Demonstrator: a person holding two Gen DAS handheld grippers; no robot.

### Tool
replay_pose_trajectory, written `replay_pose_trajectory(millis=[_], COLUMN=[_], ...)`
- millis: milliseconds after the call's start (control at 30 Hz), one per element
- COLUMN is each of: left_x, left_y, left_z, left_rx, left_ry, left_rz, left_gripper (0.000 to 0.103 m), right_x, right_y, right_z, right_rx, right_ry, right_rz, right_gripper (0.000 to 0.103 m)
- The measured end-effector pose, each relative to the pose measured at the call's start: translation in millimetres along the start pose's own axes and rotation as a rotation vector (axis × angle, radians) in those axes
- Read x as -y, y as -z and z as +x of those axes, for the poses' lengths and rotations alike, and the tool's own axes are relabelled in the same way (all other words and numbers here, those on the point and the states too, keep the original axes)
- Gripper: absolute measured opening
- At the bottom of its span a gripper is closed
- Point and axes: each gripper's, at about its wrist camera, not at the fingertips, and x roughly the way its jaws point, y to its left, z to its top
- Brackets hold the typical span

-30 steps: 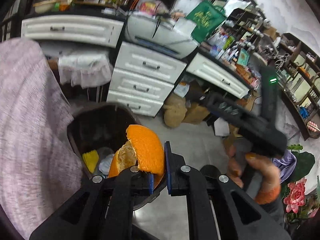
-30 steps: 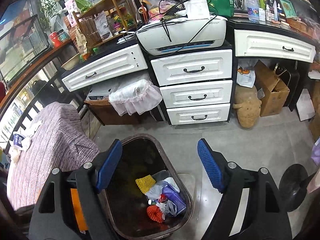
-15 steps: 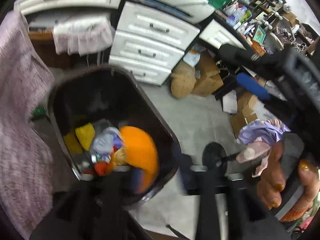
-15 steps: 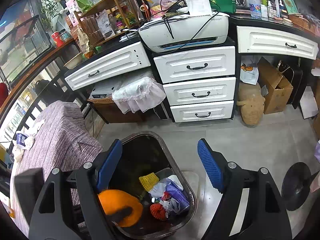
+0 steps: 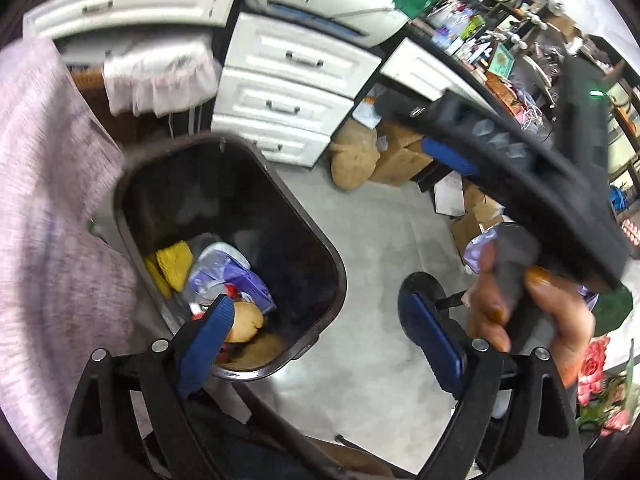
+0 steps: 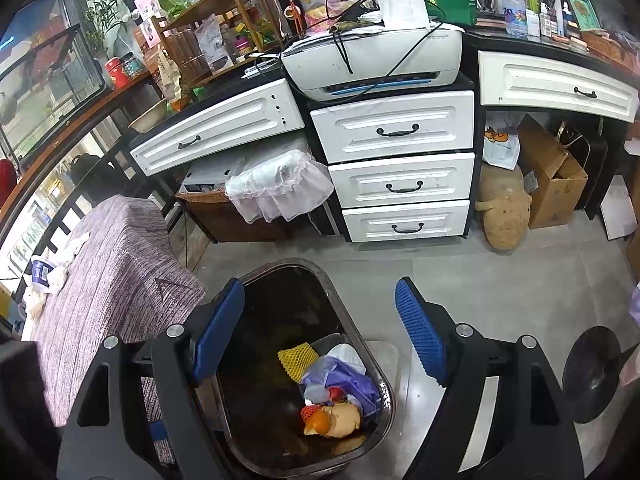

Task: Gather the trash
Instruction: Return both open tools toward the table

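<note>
A dark trash bin (image 5: 332,264) stands on the floor, also in the right wrist view (image 6: 320,272). The orange peel (image 6: 334,420) lies inside it, pith side up (image 5: 244,320), beside yellow foam net (image 6: 298,358) and purple wrapper (image 6: 340,378). My left gripper (image 5: 320,336) is open and empty above the bin's near edge. My right gripper (image 6: 320,332) is open and empty above the bin; its body (image 5: 520,168) and the hand holding it show in the left wrist view.
A table with purple cloth (image 6: 108,276) stands left of the bin, with a cup (image 6: 40,272) and tissues. White drawers (image 6: 400,184) with a printer (image 6: 372,60) stand behind. A plush toy (image 6: 504,212), cardboard box (image 6: 552,184) and black stool base (image 6: 592,372) are right.
My left gripper opened and let go of the orange peel, which dropped into the bin. The right gripper stayed open over the bin.
</note>
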Motion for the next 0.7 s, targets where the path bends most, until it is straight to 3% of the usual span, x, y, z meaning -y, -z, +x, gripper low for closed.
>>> replay_pose_trajectory(millis=[300, 467, 700], left_x=[-5, -14, -47], left_y=[9, 12, 17], left_z=[-73, -104, -144], left_rx=[0.183, 0.262, 0.339], left_ry=[-0.009, -0.072, -0.142], left_rz=[0.015, 0.044, -0.02], left_gripper=[0.094, 0.097, 0.097], right_x=[-34, -63, -113], right_y=[1, 1, 7], right_z=[-13, -24, -37], right_rx=[0.045, 0.058, 0.069], right_ry=[-0.049, -0.123, -0.192], right_rz=[-0.091, -0.158, -0.281], right_gripper=[0.085, 0.091, 0.094])
